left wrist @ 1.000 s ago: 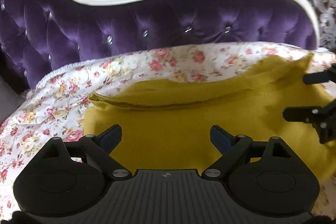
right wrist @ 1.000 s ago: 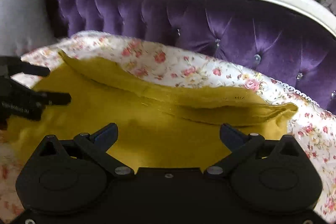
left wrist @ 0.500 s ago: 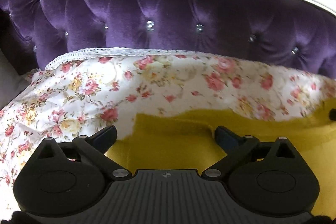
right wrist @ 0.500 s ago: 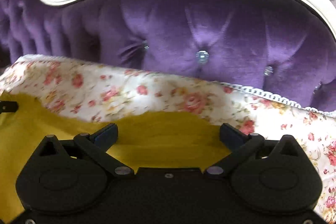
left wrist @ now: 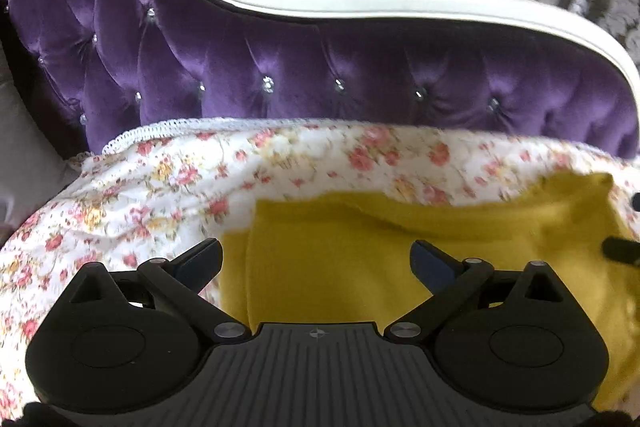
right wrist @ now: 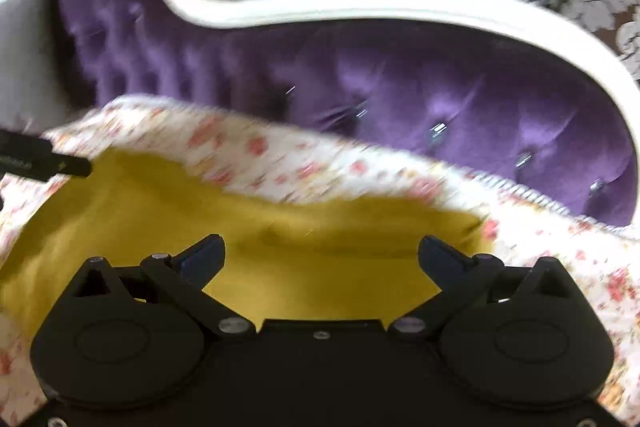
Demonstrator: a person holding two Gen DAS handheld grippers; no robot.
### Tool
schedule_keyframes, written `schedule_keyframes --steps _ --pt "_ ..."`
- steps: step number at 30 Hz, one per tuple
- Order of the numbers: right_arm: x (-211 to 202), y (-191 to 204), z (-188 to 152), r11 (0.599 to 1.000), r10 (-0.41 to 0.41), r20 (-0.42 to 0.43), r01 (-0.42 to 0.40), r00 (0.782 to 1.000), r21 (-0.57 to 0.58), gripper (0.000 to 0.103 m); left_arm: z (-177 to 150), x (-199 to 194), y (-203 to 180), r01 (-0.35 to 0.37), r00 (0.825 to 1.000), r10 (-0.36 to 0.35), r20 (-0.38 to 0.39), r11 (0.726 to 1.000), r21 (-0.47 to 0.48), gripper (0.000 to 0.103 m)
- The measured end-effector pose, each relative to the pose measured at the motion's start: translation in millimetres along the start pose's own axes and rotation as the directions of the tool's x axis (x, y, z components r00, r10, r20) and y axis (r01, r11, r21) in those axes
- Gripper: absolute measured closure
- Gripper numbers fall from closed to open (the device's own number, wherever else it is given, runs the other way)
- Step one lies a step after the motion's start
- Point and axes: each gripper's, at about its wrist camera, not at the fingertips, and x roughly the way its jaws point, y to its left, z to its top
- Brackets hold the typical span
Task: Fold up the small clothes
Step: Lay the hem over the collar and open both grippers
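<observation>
Mustard-yellow garment (left wrist: pixel 360 259) lies flat on the floral sheet (left wrist: pixel 168 187) over a purple tufted sofa (left wrist: pixel 320 67). Left hand-held gripper (left wrist: pixel 316 257) spread wide above its left part, pinching nothing. Right hand-held gripper (right wrist: pixel 322 255) likewise spread, over the garment's right end; that view blurred.

A mustard-yellow garment (left wrist: pixel 360 267) lies on the floral-sheeted sofa (left wrist: pixel 160 187).

Both wrist views low, close, facing sofa back (left wrist: pixel 360 75); share yellow garment (right wrist: pixel 200 211).
</observation>
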Motion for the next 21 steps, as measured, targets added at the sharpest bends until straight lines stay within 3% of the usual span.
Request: schedule_keyframes --steps 9,21 --pt "31.2 13.1 -11.5 1.0 0.007 -0.088 -0.01 0.996 -0.028 0.0 -12.1 15.2 -11.1 -0.002 0.999 0.004 -0.053 0.999 0.032 0.001" --pt "93.0 -38.0 23.6 0.992 -0.101 -0.134 0.11 0.986 0.065 0.0 -14.3 45.3 4.1 -0.004 0.996 0.002 -0.088 1.0 -0.02 0.001"
